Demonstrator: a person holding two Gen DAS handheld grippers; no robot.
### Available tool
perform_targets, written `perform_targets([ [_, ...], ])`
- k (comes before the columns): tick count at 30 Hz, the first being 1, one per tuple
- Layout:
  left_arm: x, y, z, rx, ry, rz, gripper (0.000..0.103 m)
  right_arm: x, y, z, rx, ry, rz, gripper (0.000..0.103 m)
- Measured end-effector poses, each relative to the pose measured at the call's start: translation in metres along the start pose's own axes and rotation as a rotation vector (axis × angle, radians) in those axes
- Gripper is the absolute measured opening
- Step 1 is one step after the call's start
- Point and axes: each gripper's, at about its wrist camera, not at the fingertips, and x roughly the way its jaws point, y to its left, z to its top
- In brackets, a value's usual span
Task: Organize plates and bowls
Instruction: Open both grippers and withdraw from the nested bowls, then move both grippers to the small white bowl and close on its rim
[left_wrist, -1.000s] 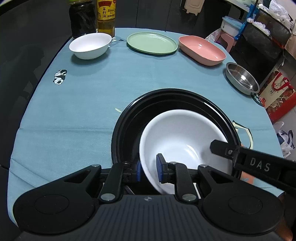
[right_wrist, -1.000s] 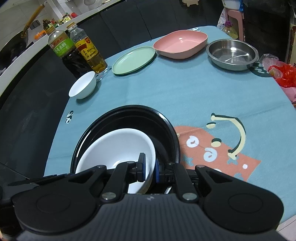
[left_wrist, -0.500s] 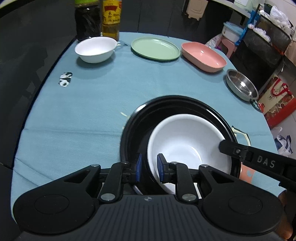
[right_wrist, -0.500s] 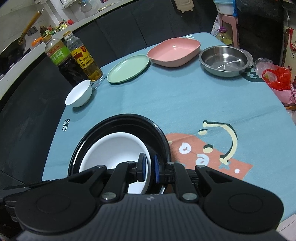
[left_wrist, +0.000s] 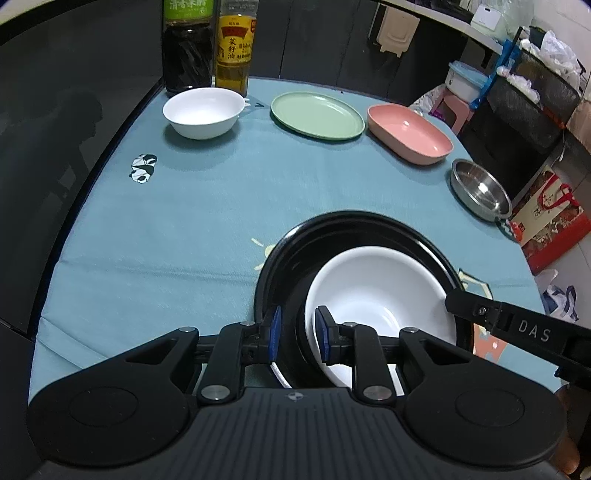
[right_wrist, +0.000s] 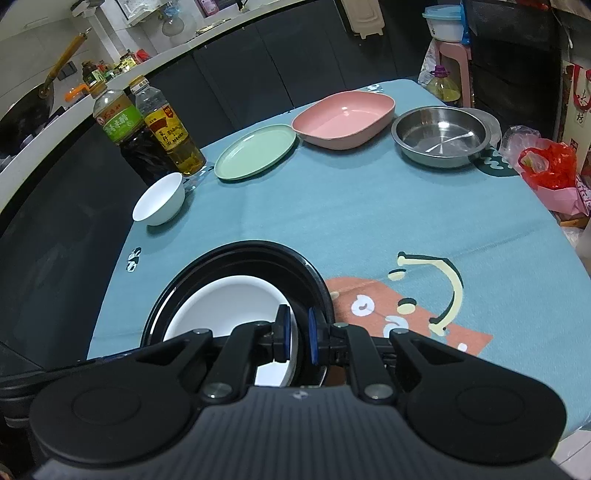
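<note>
Stack: white bowl (left_wrist: 376, 291) inside black dish (left_wrist: 354, 225), near table edge.
Left gripper (left_wrist: 297, 334): narrow, straddling both rims on the left side.
Right gripper (right_wrist: 295, 334): narrow, straddling both rims on the right side.
Remaining: small bowl (right_wrist: 159, 201), green plate (right_wrist: 255, 151), pink dish (right_wrist: 343, 118), steel pan (right_wrist: 439, 136), all far side; small bowl likely nearer left.

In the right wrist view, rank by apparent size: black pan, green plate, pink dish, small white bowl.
1. black pan, though nearest the camera.
2. pink dish and green plate, too alike to rank.
3. small white bowl.
</note>
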Motion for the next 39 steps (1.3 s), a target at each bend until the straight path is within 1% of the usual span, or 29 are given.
perform_targets([
  [6,-0.005,0.003,0.006,-0.002,-0.029,0.015,0.019,-0.004,0.003,0.005,-0.018,-0.024,-0.005,0.009],
  [11,-0.010,0.011,0.013,-0.012,-0.047,0.017,0.020,0.002,0.004,0.013,-0.015,-0.022,-0.008,0.009],
  [16,-0.006,0.025,0.023,-0.058,-0.062,0.056,0.023,0.005,0.014,0.021,-0.047,-0.030,-0.004,0.009],
  [25,0.008,0.049,0.039,-0.114,-0.054,0.075,0.024,0.021,0.032,0.030,-0.094,-0.003,-0.009,0.009],
  [39,0.025,0.081,0.070,-0.190,-0.075,0.110,0.025,0.048,0.071,0.052,-0.177,0.028,0.005,0.010],
])
